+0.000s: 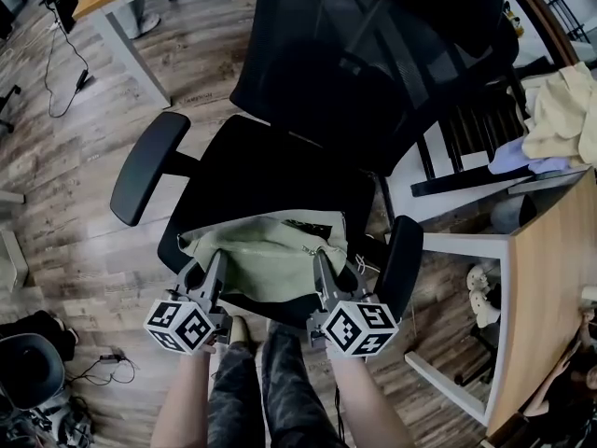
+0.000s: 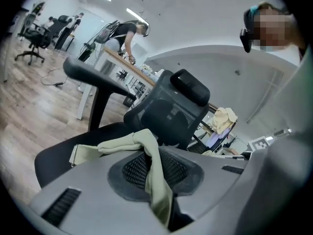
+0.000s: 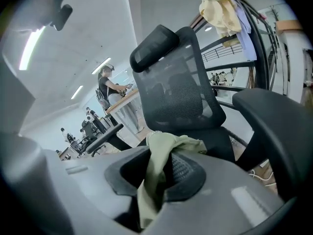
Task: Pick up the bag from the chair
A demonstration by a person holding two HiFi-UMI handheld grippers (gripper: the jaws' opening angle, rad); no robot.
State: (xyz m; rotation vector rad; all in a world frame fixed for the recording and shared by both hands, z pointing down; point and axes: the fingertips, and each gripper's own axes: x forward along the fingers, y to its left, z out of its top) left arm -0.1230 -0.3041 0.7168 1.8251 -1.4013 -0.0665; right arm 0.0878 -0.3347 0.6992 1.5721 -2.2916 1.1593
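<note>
An olive-green fabric bag (image 1: 266, 259) lies on the front of the black office chair's seat (image 1: 270, 171). My left gripper (image 1: 215, 261) is at the bag's left edge and is shut on a fold of its fabric (image 2: 149, 153), which runs between the pads. At the right edge my right gripper (image 1: 323, 261) is shut on another bunched fold (image 3: 157, 160). The bag sags between the two grippers. Its underside is hidden.
The chair's armrests (image 1: 147, 166) (image 1: 401, 259) flank the bag and its tall mesh backrest (image 1: 373, 54) stands behind. A wooden desk (image 1: 550, 287) with a heap of clothes (image 1: 564, 110) is at the right. My legs (image 1: 270, 381) are below. A person (image 2: 128, 35) stands far off.
</note>
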